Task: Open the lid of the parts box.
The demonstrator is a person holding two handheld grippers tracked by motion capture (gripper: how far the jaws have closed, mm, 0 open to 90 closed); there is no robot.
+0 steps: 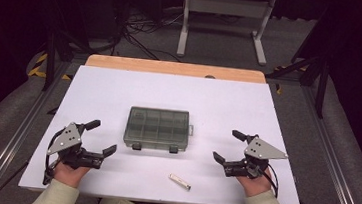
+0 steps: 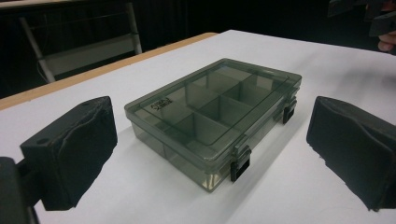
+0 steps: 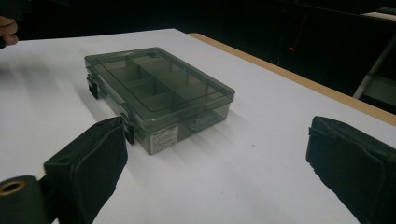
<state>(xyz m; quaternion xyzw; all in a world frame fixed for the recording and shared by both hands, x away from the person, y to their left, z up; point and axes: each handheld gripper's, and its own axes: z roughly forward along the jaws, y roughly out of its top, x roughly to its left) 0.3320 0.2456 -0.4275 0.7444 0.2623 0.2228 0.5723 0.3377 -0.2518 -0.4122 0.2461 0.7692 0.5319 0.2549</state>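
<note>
In the high view, the smoky compartment box (image 1: 157, 129) lies shut at the middle of the white table (image 1: 120, 86), between the left gripper (image 1: 101, 136) at the near left and the right gripper (image 1: 226, 145) at the near right, both spread wide and holding nothing, with a small white tube (image 1: 180, 182) lying near the front edge. In the left gripper view the box (image 2: 212, 114) sits ahead between the parted jaws, apart from both, its two black latches (image 2: 240, 169) facing the near side. In the right gripper view the box (image 3: 156, 91) lies ahead and left, just beyond the left jaw, untouched.
</note>
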